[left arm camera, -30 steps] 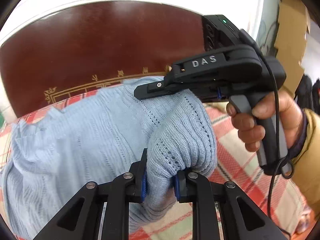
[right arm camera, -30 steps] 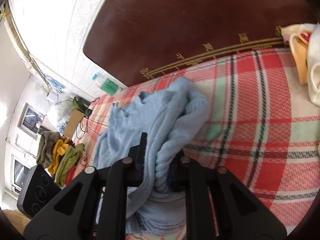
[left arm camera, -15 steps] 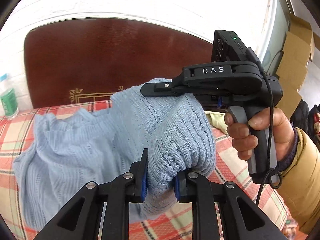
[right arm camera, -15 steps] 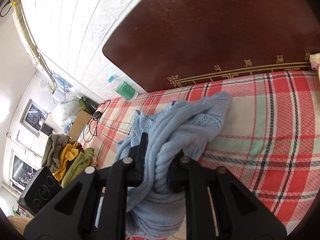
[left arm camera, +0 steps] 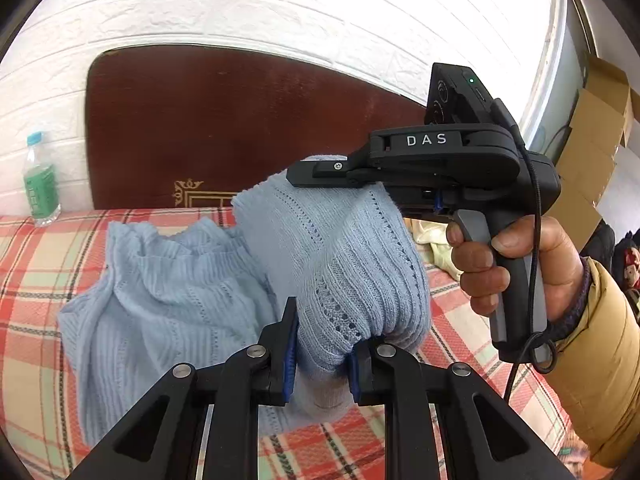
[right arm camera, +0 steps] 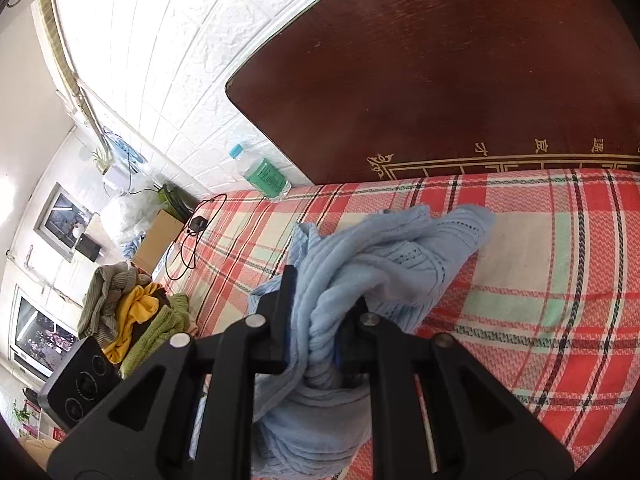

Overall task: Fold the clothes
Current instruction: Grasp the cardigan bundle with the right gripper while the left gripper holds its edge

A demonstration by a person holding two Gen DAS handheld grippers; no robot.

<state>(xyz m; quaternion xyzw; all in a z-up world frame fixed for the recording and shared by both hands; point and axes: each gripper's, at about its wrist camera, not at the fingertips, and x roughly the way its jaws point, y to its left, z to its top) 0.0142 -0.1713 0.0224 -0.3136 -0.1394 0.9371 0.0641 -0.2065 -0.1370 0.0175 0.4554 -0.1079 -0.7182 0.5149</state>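
Observation:
A light blue knitted sweater (left arm camera: pixel 172 300) hangs bunched over the red plaid bed cover (left arm camera: pixel 36 264). My left gripper (left arm camera: pixel 320 344) is shut on a thick fold of its ribbed edge. My right gripper (right arm camera: pixel 316 320) is shut on another bunched part of the sweater (right arm camera: pixel 400 256). In the left wrist view the right gripper (left arm camera: pixel 320 178) appears at upper right, held in a hand, with its fingers on the top of the lifted sweater. The rest of the sweater trails down onto the bed.
A dark wooden headboard (left arm camera: pixel 224 128) stands behind the bed against a white brick wall. A green-labelled water bottle (left arm camera: pixel 40 184) stands at the bed's far left. A pile of olive and yellow clothes (right arm camera: pixel 128 312) lies at the left. Cardboard boxes (left arm camera: pixel 592 152) stand at the right.
Both grippers have risen with the sweater, lifting it off the bed. More of the headboard, wall and the bottle have come into view.

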